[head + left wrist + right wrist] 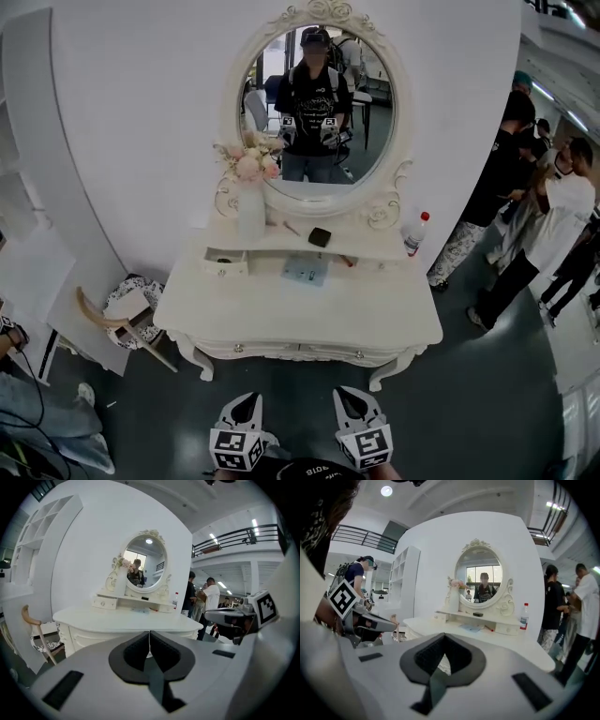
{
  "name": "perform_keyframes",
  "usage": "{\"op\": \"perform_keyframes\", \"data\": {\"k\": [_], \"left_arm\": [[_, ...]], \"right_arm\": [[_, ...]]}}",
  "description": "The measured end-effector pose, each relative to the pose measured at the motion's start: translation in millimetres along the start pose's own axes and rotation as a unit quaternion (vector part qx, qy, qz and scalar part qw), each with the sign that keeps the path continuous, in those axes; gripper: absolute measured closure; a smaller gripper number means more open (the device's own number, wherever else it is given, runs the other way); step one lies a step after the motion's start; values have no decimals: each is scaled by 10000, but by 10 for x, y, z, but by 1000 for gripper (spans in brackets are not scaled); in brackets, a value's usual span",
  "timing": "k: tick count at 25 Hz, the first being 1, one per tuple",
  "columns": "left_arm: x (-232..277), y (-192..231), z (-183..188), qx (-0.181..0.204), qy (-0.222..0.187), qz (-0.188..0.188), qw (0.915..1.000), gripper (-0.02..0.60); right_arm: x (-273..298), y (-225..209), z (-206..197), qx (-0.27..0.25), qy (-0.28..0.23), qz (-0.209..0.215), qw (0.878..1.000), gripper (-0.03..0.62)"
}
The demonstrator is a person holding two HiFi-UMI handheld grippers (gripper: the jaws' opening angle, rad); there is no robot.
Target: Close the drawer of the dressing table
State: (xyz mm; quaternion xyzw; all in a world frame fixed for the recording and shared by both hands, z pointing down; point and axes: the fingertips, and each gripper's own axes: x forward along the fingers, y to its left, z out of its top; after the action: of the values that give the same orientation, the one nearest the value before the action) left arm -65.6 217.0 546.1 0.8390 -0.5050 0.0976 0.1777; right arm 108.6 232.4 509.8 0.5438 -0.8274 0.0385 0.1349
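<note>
The white dressing table [375,314] with an oval mirror [323,103] stands ahead of me against a white wall. On the left of its upper shelf a small drawer [225,262] is pulled out; it also shows as the drawer [105,603] in the left gripper view and the drawer [439,617] in the right gripper view. My left gripper [248,397] [149,634] and right gripper [345,391] [444,638] hover side by side short of the table's front edge. Both are shut and hold nothing.
On the table are a vase of pink flowers [251,202], a small black object [320,236], a pale blue sheet [307,270] and a red-capped bottle [415,232]. A chair [127,314] stands left of the table. Several people [525,216] stand to the right.
</note>
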Motion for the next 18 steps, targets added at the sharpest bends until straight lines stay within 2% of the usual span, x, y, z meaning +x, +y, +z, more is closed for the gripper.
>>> {"op": "perform_keyframes", "data": {"k": [7,10,14,18], "left_arm": [[370,445,251,198,176,-215,9994,563],[459,613,288,270,228,-188,9992,563],[561,810,341,192,229,-66,9995,563],[596,1087,308,131,380,381,9985,563]], "right_arm": [[566,79,134,98,42,-114,9999,585],[743,191,165,108,49,-57,9999,585],[944,308,114,202,173,82,9996,585],[1130,367,122,214,248,291,9990,585]]}}
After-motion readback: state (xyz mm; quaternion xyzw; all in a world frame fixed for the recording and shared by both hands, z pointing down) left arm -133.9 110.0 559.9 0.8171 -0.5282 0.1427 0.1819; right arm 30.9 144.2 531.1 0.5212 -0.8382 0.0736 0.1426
